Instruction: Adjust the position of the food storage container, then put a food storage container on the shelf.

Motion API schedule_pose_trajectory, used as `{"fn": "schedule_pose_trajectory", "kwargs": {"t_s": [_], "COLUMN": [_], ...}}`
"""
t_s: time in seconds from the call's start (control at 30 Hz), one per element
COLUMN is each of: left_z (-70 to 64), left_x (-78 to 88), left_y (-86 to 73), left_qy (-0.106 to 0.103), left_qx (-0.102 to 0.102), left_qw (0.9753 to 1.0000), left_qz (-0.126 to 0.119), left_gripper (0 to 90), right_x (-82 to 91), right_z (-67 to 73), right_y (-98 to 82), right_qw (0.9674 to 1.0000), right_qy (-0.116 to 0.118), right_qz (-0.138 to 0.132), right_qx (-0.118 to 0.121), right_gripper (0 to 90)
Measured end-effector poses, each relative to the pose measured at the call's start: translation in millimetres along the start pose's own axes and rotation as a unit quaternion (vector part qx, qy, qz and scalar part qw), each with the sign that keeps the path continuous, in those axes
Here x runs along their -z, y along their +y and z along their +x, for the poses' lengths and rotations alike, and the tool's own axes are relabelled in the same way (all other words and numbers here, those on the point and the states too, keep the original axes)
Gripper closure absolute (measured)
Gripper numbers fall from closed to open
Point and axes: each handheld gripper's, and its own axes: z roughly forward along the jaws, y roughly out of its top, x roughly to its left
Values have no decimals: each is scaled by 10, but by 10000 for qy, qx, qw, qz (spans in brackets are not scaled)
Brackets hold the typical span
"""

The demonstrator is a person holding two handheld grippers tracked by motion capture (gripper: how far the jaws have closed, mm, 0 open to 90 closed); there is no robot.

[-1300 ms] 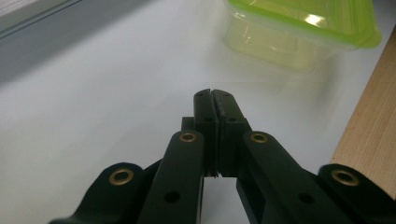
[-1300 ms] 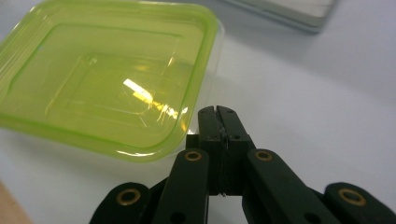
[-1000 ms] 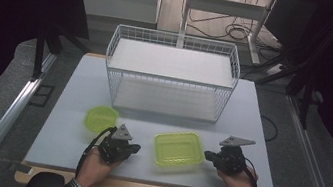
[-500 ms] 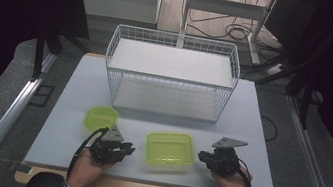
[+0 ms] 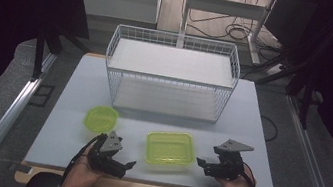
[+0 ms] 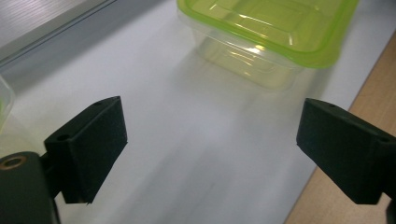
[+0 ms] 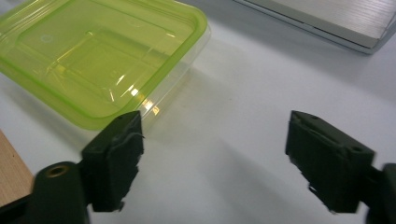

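Progress: square clear plastic container with green lid (image 5: 170,148) set on desk (image 5: 249,132) | left gripper (image 5: 129,164), right gripper (image 5: 200,162) flank it, jaws just opened wide, empty | left: place in white wire basket (image 5: 169,76), seemingly

A lab: dark curtains (image 5: 13,23), floor cables (image 5: 230,30), test table (image 5: 252,117).

Pretty dim overall: the table (image 5: 249,132) is lit softly from above, its surroundings left near black. Glare is caught on the green container lid (image 7: 100,60); close-up edges are blurred.
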Motion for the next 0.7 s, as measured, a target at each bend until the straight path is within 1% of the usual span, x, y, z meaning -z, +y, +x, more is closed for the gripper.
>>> {"fn": "schedule_pose_trajectory", "kwargs": {"t_s": [0.07,0.13,0.27,0.37,0.43,0.5,0.53,0.57,0.63,0.7], "left_z": [9,21,52,70,79,87,83,86,86,92], "left_x": [2,1,14,22,21,19,16,14,9,6], "left_y": [-14,-31,-46,-56,-60,-61,-61,-61,-63,-64], "left_qy": [26,27,36,69,90,105,115,130,147,154], "left_qx": [-25,-24,-30,-18,5,-39,-36,-75,-94,-123], "left_qw": [10000,10000,9998,9995,9995,9996,9996,9996,9996,9996], "left_qz": [-10,-74,-208,-297,-303,-269,-255,-242,-213,-202], "left_gripper": [50,38,30,29,29,30,30,30,30,30], "right_x": [5,11,4,5,8,5,0,-3,-22,-45], "right_z": [-16,-32,-54,-56,-60,-60,-61,-55,-46,-42], "right_y": [-4,-7,-9,0,14,31,41,54,82,111], "right_qw": [9999,9998,9994,9991,9987,9983,9983,9980,9974,9962], "right_qy": [6,-1,87,149,189,271,305,340,423,527], "right_qz": [-67,-122,-188,-271,-304,-286,-287,-285,-275,-254], "right_qx": [-84,-176,-263,-303,-368,-434,-413,-441,-507,-648], "right_gripper": [133,112,50,40,39,42,42,41,22,17]}}
